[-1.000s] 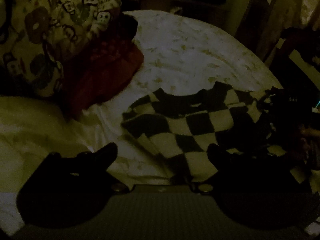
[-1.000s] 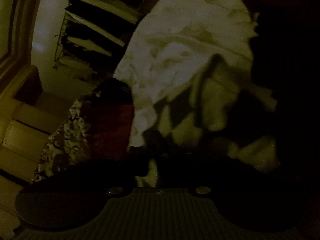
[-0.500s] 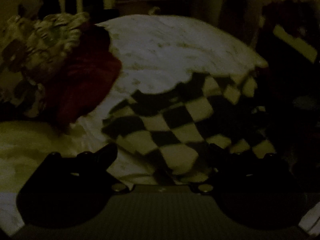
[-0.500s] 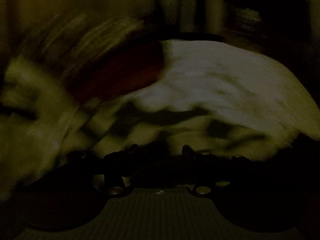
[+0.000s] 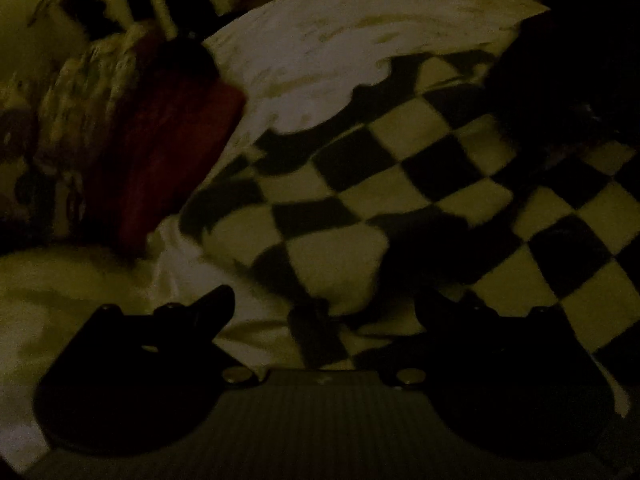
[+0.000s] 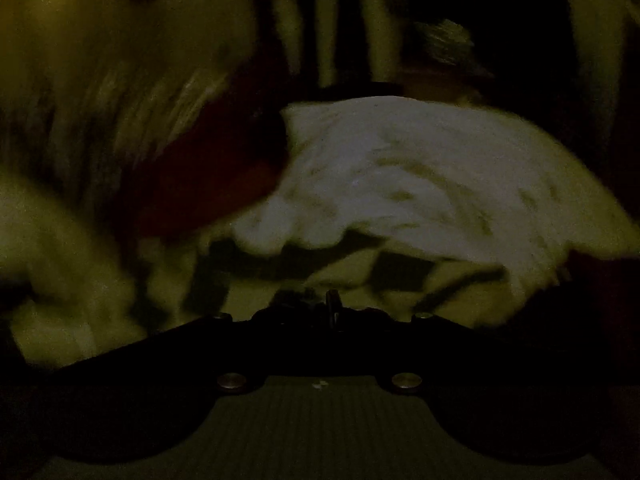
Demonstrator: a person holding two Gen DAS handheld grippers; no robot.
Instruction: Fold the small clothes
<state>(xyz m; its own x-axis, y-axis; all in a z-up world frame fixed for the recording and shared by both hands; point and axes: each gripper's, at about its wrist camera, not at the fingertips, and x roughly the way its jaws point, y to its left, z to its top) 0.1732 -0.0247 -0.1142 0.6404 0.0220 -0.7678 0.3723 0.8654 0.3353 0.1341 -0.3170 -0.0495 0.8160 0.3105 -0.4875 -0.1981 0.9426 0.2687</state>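
Left wrist view: dim and slightly smeared; the left gripper (image 5: 324, 304) has its 2 fingers spread wide, holding nothing, low over the near edge of the checkered garment (image 5: 400, 184).
Left finger placement: 1 fingertip (image 5: 218, 300) sits over bare white bedsheet (image 5: 320, 40), the other over dark squares of the cloth, so the garment's near corner lies between them, likely lined up for a pinch.
Task's thing: the black-and-cream checkered garment lies spread on the sheet, its scalloped dark neckline on the far side, filling the middle and right of this view.
Right wrist view: heavily motion-blurred; the right gripper (image 6: 320, 304) has its fingers drawn together at centre with no gap visible.
Right grip: checkered cloth (image 6: 400, 276) lies just beyond the tips, but I cannot tell whether any fabric is caught between them.
Beside the garment: a dark red garment (image 5: 168, 148) and a patterned cloth pile (image 5: 80, 100) sit bunched to the left, apart from the working area, probably waiting their turn.
Step in hand: judged early; the garment looks flat and unfolded, and the next move calls for gripping an edge on each side.
Risk: the low light and blur make a missed edge likely.
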